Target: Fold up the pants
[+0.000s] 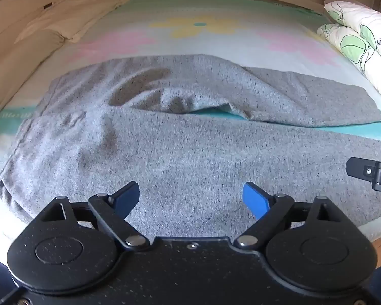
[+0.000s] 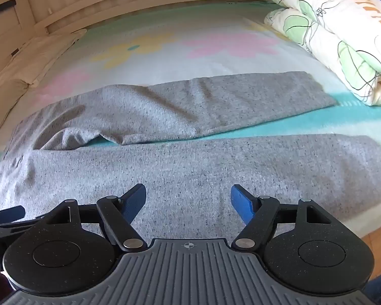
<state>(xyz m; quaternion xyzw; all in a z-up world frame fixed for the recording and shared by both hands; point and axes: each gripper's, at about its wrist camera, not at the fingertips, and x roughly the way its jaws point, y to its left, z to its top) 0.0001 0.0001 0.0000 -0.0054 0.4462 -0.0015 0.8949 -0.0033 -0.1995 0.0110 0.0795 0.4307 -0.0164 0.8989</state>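
Note:
Grey speckled pants point(image 1: 180, 152) lie spread flat on the bed, waistband at the left, both legs running to the right with a gap between them; they also show in the right wrist view point(image 2: 203, 162). My left gripper point(image 1: 190, 198) is open and empty, just above the near leg close to the hip. My right gripper point(image 2: 188, 200) is open and empty above the same near leg, further right. Part of the right gripper point(image 1: 373, 174) shows at the right edge of the left wrist view. The far leg point(image 2: 231, 101) lies wrinkled near the crotch.
The bed sheet point(image 1: 198, 40) has a pastel flower print and a teal stripe. A folded floral duvet point(image 2: 343, 43) lies at the right. A cream pillow point(image 1: 68, 17) lies at the far left by the wooden headboard. The bed's near edge and wood floor point(image 2: 378, 233) are at the lower right.

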